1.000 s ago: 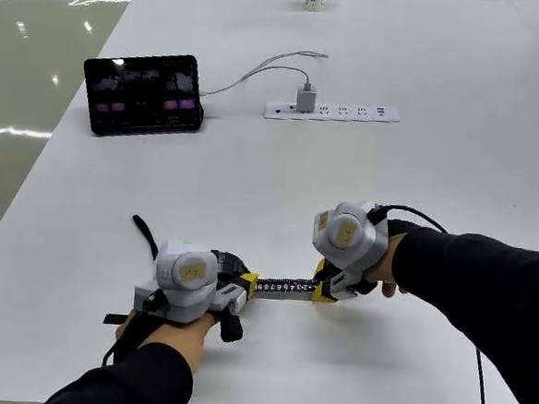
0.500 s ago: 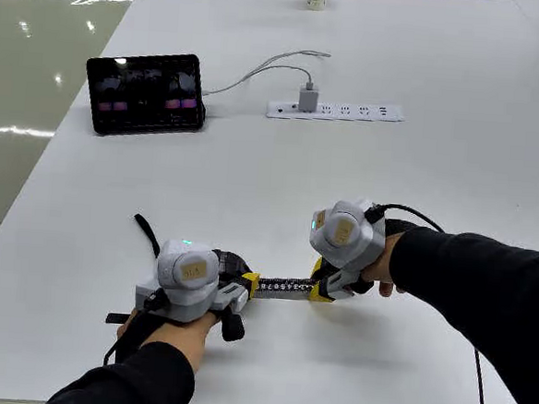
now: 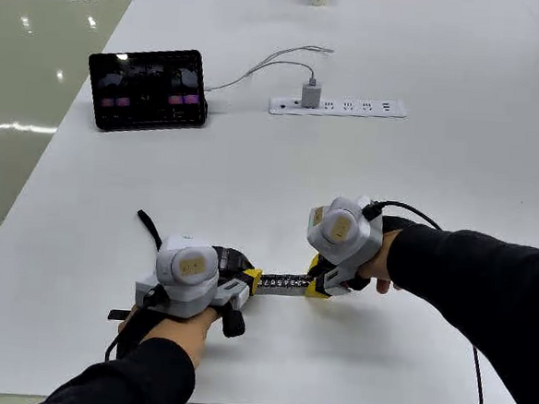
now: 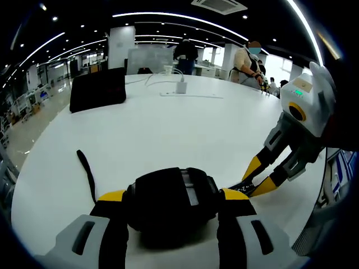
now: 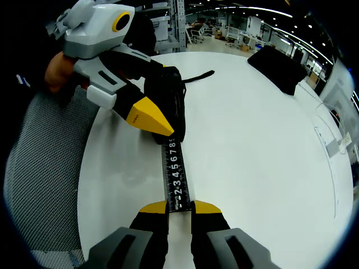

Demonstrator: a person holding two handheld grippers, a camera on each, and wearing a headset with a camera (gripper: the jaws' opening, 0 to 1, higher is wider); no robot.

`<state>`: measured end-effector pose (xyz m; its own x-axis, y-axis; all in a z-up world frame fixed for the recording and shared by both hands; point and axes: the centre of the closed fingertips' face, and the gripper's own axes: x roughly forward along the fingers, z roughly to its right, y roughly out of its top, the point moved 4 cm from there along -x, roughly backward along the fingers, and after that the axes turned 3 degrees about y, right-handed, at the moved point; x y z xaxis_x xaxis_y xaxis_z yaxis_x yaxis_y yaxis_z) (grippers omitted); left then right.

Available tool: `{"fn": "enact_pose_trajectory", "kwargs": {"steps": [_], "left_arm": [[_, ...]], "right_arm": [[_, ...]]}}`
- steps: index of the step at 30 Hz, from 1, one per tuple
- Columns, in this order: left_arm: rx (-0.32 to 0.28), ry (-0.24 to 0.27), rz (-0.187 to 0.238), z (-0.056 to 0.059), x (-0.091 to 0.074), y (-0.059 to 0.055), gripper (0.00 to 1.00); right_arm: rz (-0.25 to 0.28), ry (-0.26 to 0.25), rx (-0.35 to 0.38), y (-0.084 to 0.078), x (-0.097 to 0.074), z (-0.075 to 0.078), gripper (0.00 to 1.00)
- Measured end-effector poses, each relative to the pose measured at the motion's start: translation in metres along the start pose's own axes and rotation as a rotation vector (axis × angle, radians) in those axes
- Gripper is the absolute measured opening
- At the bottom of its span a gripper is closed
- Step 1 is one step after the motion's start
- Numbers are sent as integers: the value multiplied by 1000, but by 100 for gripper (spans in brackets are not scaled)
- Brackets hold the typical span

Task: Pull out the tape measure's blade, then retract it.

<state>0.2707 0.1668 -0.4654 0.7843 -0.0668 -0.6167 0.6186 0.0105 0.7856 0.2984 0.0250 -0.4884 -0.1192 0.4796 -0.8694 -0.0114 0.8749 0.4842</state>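
Clamping the tape measure case (image 4: 171, 196) in my left tongs (image 3: 236, 287), I pinch the blade (image 5: 173, 168) with my right tongs (image 5: 180, 207) near that case; a short stretch is out, retraction not yet done.

Clock read in head view from the tape measure (image 3: 231, 262).
- 12 o'clock: bare table (image 3: 280, 184), wide open lane.
- 11 o'clock, well off: tablet (image 3: 148, 90).
- 12–1 o'clock, well off: power strip (image 3: 355, 107), charger (image 3: 310, 96) plugged in, cable (image 3: 260, 68) trailing toward the tablet.
- 10 o'clock, near: strap (image 3: 147, 229) flat on the top.
- 3 o'clock: blade (image 3: 282, 282) spans to the right gripper (image 3: 317, 289), barring the gap low.
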Motion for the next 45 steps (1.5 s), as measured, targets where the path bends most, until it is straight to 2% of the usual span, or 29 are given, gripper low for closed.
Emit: {"fn": "enact_pose_trajectory", "kwargs": {"steps": [45], "left_arm": [[-18, -11, 2, 0, -1, 0, 59]], "right_arm": [[65, -8, 25, 23, 16, -1, 11]]}}
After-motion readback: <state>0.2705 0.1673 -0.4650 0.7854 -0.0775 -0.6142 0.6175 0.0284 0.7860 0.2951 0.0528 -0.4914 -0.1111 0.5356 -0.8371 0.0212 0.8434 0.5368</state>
